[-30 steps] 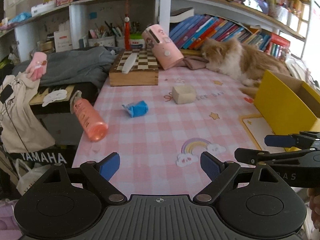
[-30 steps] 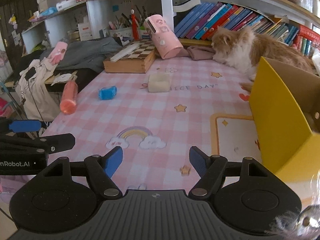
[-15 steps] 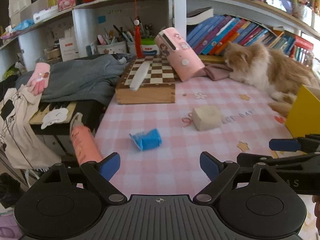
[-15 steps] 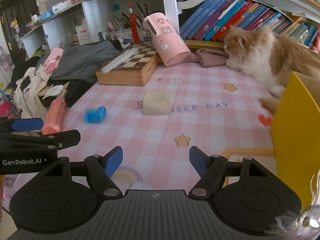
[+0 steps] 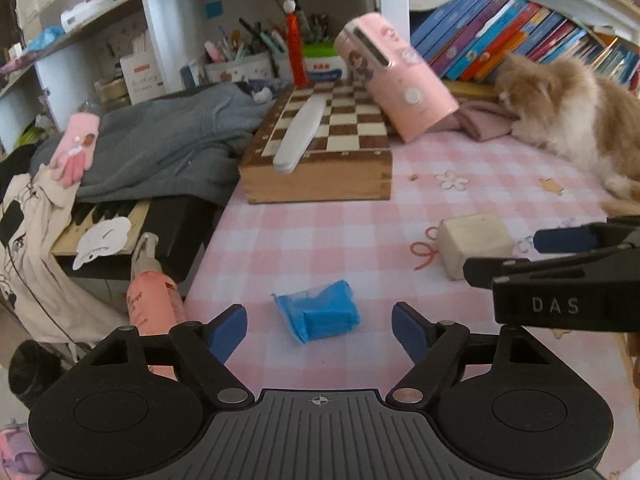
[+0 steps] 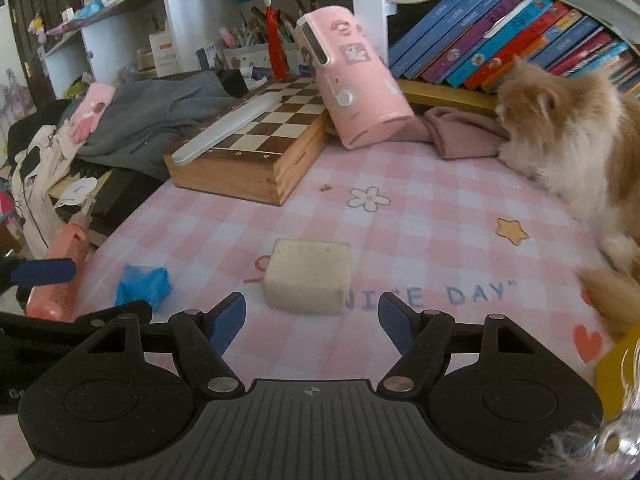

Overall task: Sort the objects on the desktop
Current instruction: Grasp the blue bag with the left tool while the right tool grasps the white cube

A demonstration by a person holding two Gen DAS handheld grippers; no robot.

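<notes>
Blue packet (image 5: 320, 312) now nearer left tool (image 5: 319, 326), jaws apart.

The cat (image 6: 576, 148) ran off the right edge in both views, its hindquarters unseen. A yellow box (image 6: 616, 360) showed only as a sliver at the right wrist view's edge. The left hand-held gripper (image 5: 319, 326) hid the lower end of the bottle (image 5: 154, 304), and the book (image 5: 480, 36) titles were too blurred to read.

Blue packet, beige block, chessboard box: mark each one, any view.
blue packet (image 5: 320, 312), left wrist view, middle of its crinkled top face.
beige block (image 6: 308, 276), right wrist view, centre of its top face.
chessboard box (image 5: 340, 120), left wrist view, on the checkered top.
</notes>
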